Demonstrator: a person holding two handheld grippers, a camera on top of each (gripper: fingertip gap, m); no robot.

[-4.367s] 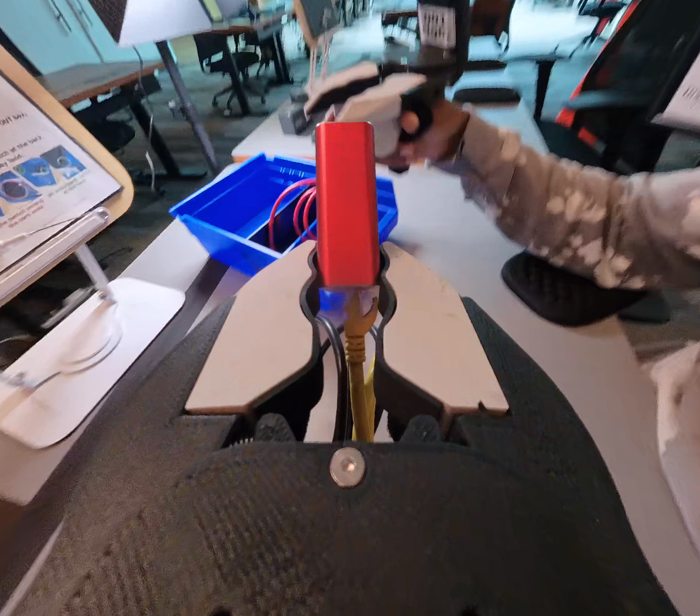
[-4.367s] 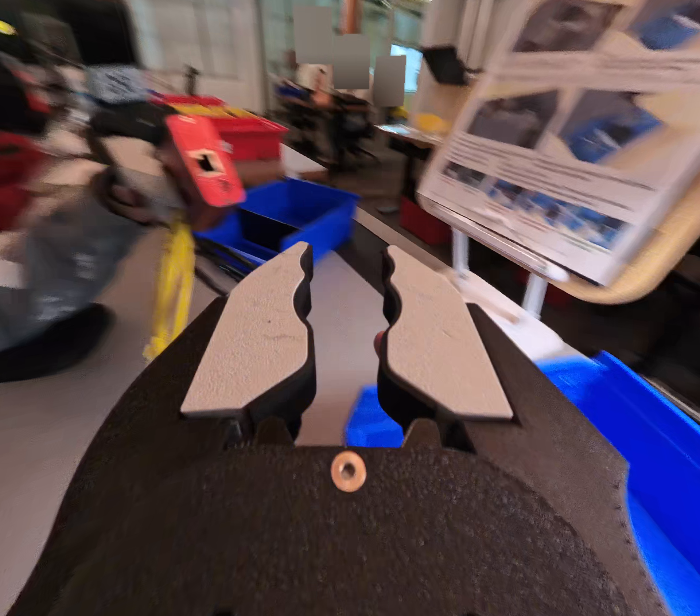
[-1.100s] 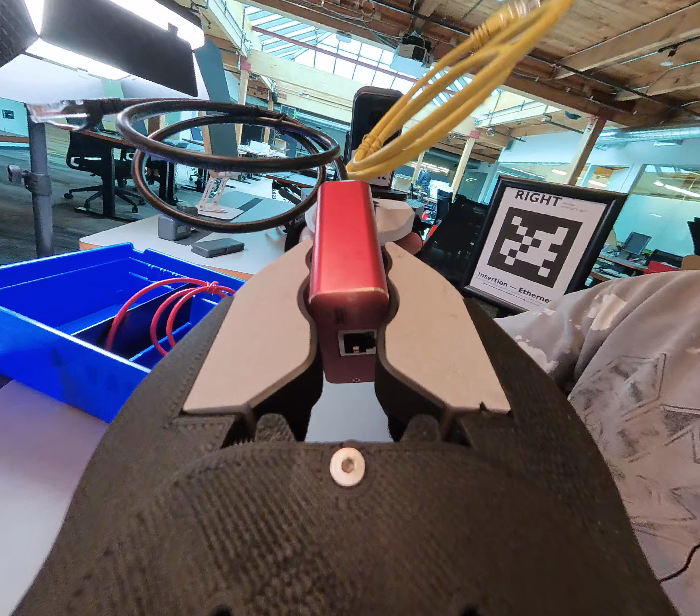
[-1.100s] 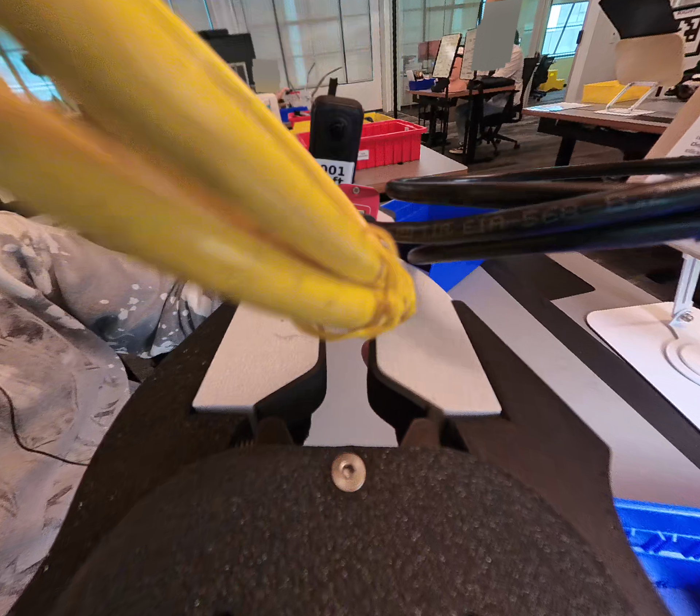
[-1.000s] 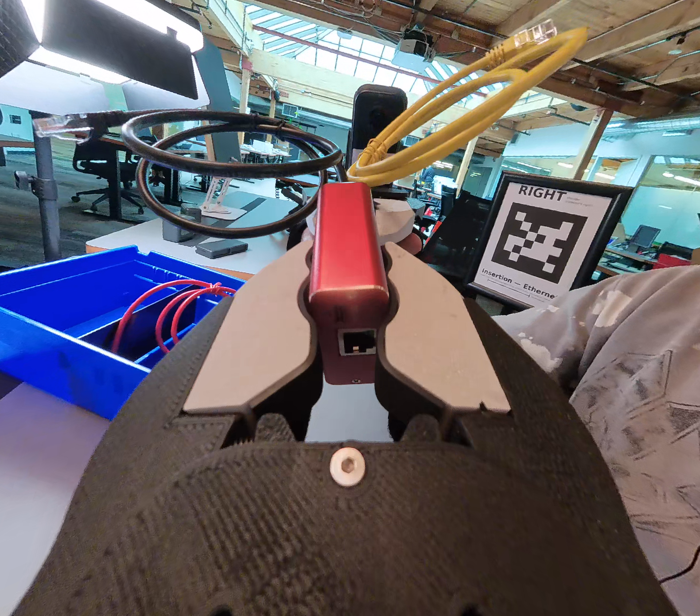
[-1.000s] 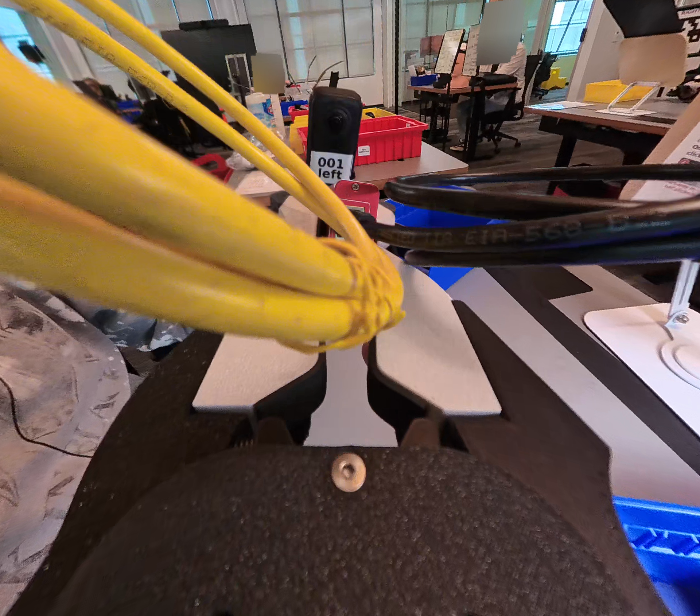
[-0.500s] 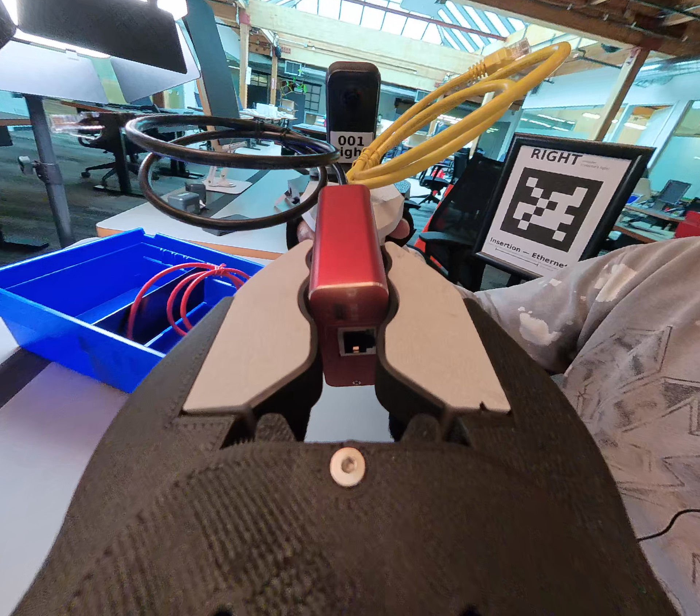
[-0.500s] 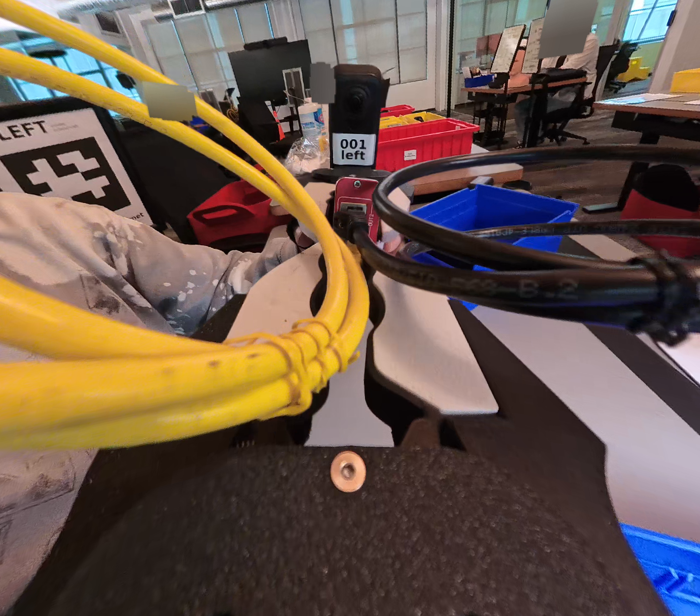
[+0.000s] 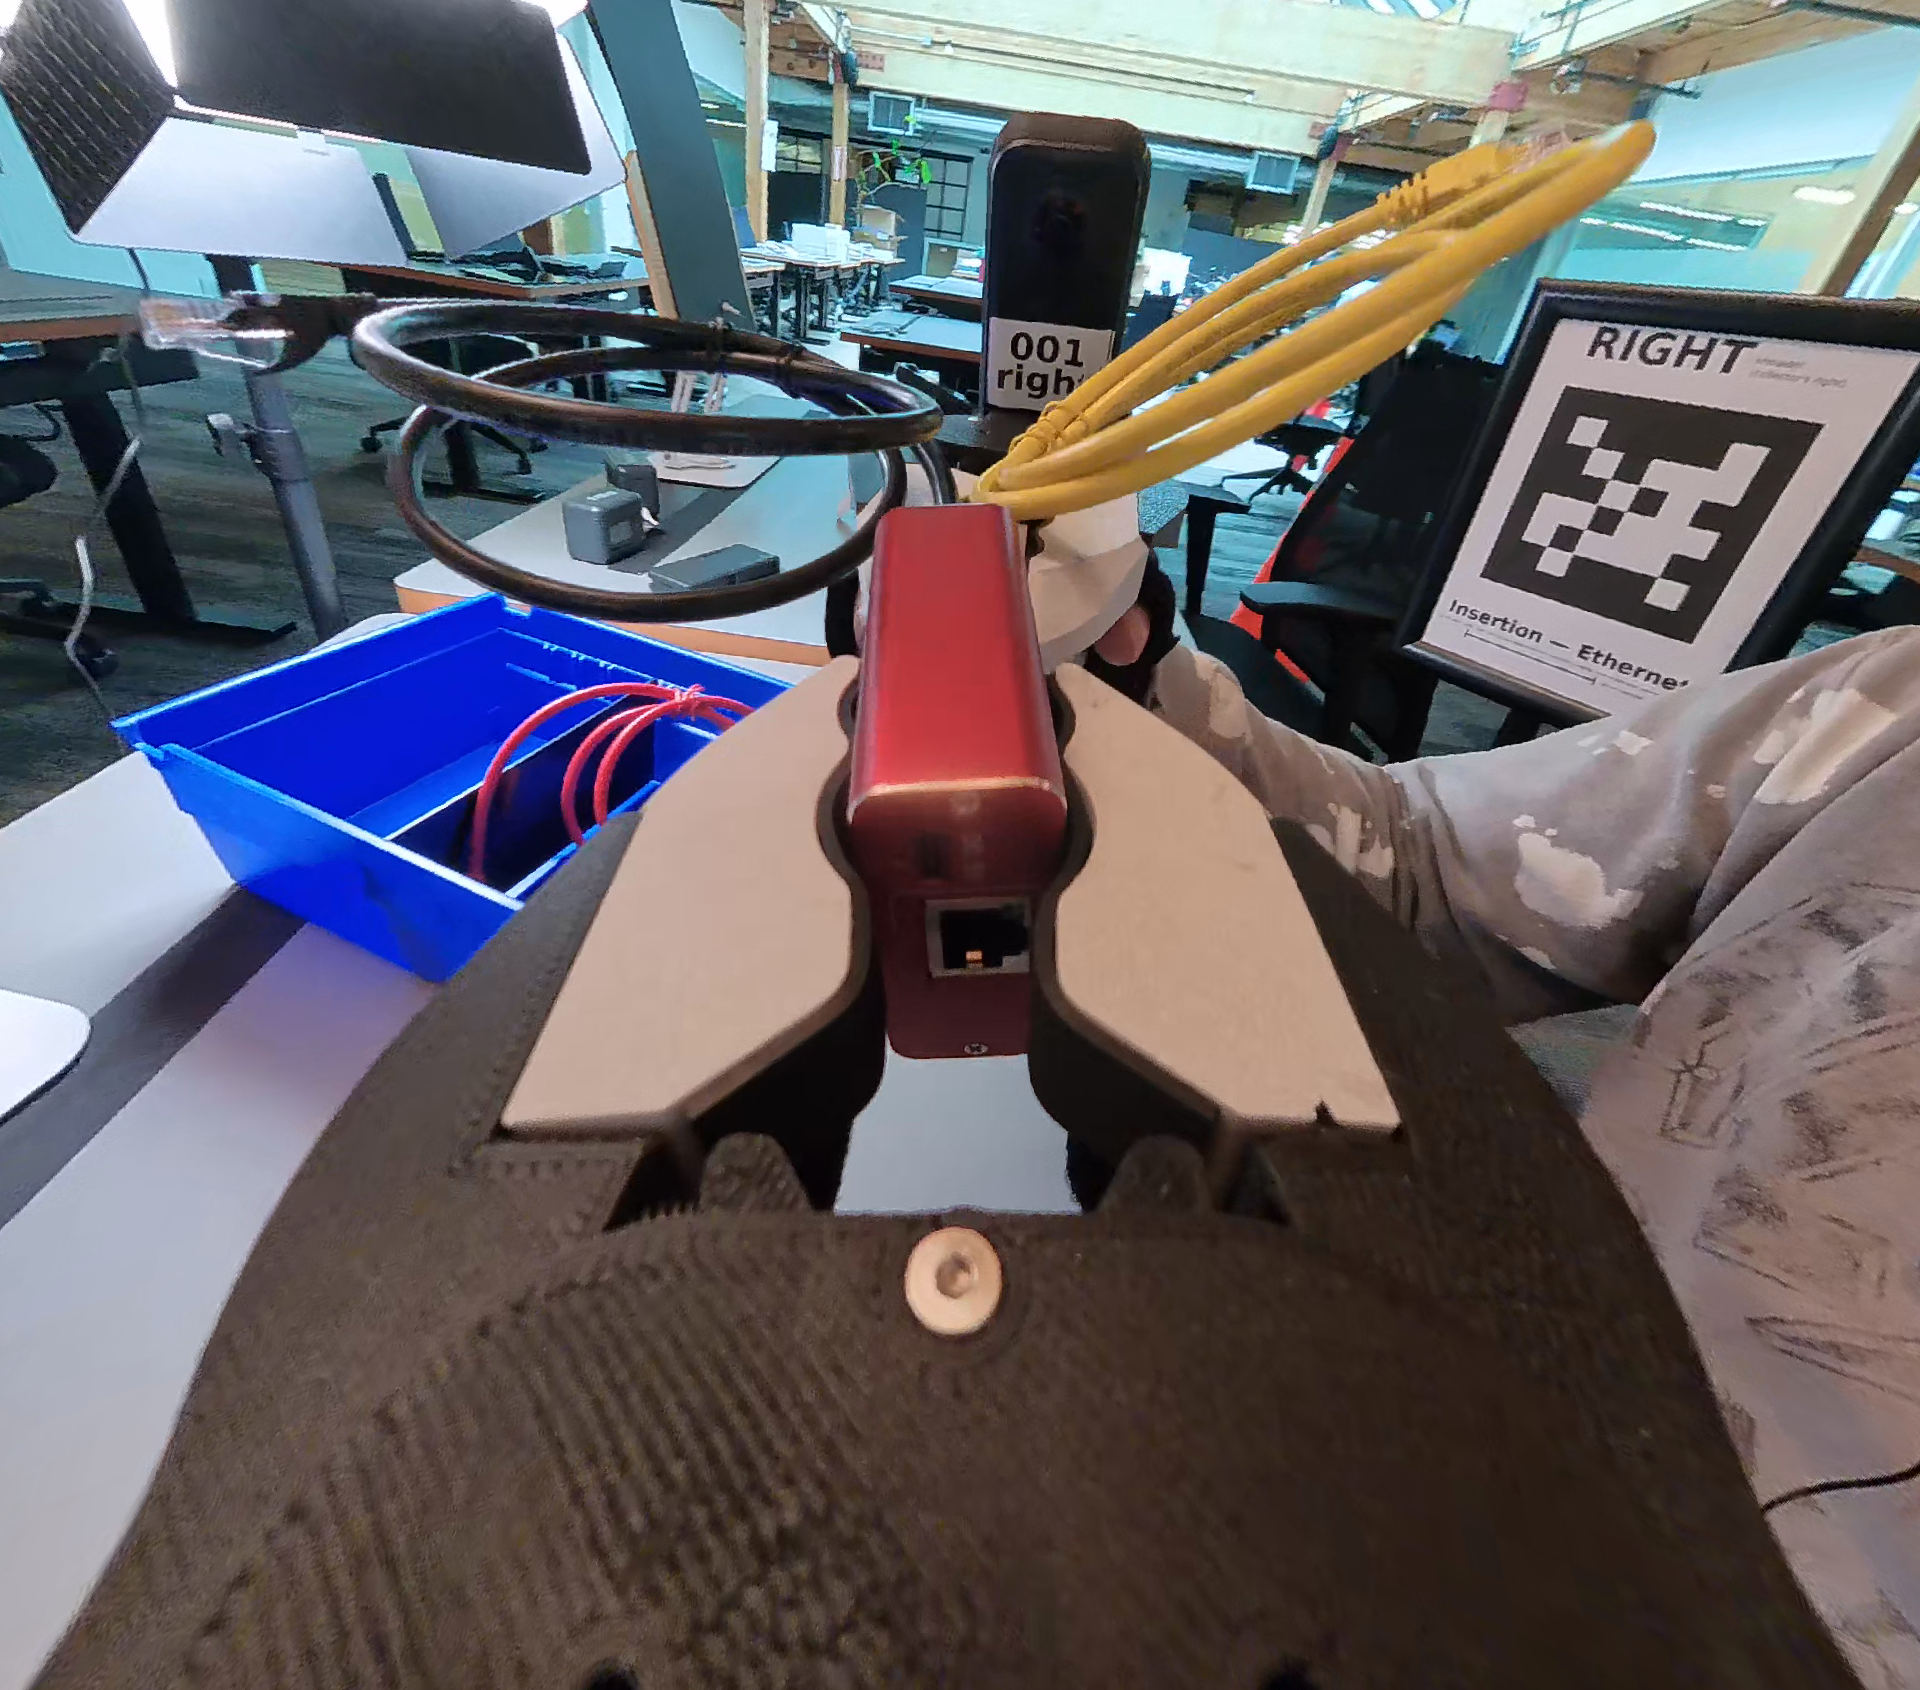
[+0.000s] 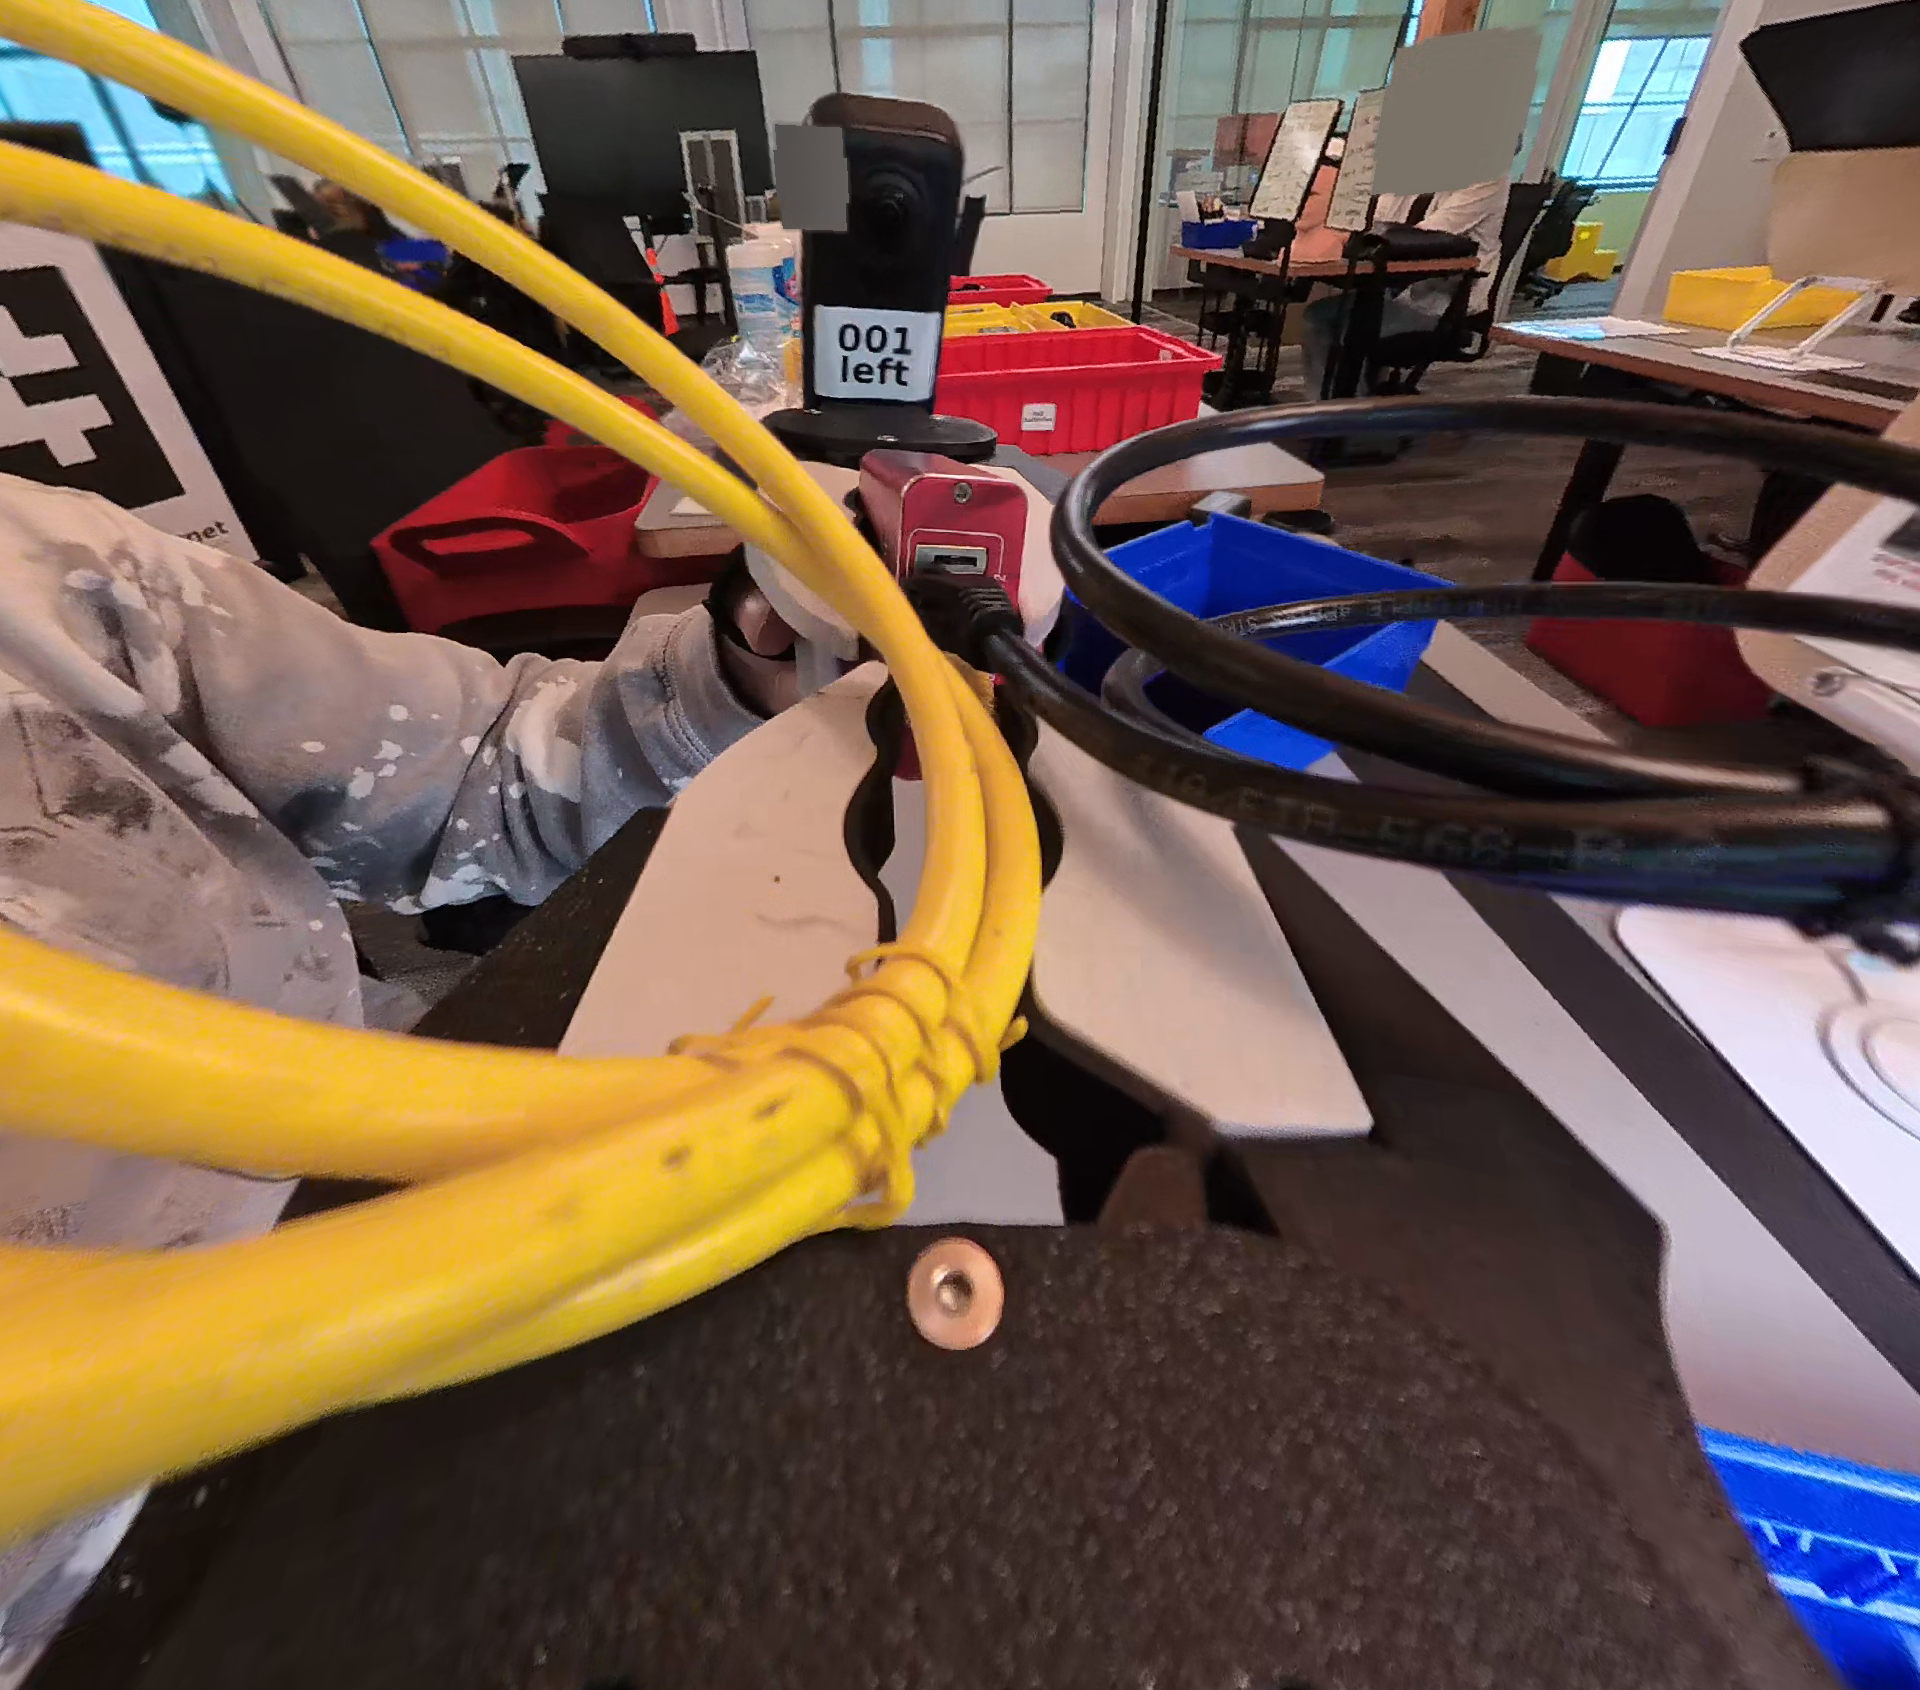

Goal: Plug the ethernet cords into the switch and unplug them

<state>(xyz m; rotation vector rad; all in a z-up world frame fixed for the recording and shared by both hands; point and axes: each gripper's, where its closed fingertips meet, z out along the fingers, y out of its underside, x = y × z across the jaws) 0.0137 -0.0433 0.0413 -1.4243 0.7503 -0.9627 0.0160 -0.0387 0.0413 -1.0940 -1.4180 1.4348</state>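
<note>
My left gripper (image 9: 951,690) is shut on a red switch (image 9: 951,684), held above the table with one empty port facing the camera. At its far end a black coiled cord (image 9: 644,414) is plugged in; its plug shows in the right wrist view (image 10: 961,601). A yellow coiled cord (image 9: 1299,352) rises from the same end. My right gripper (image 10: 951,705) faces the switch (image 10: 940,539), its jaws closed on the yellow cord (image 10: 935,809) right at the switch. The yellow plug itself is hidden. The right gripper also shows in the left wrist view (image 9: 1081,591).
A blue bin (image 9: 343,757) holding a red coiled cord (image 9: 603,747) sits on the white table (image 9: 114,1173) at left. A framed marker sign (image 9: 1662,497) stands at right, behind a person's grey sleeve (image 9: 1558,809). A white stand base (image 10: 1818,1017) lies at right.
Both grippers have tilted downward together, still holding the switch and the yellow cord. The yellow coil has swung so that its tied bundle now lies over the right fingers near the camera.
</note>
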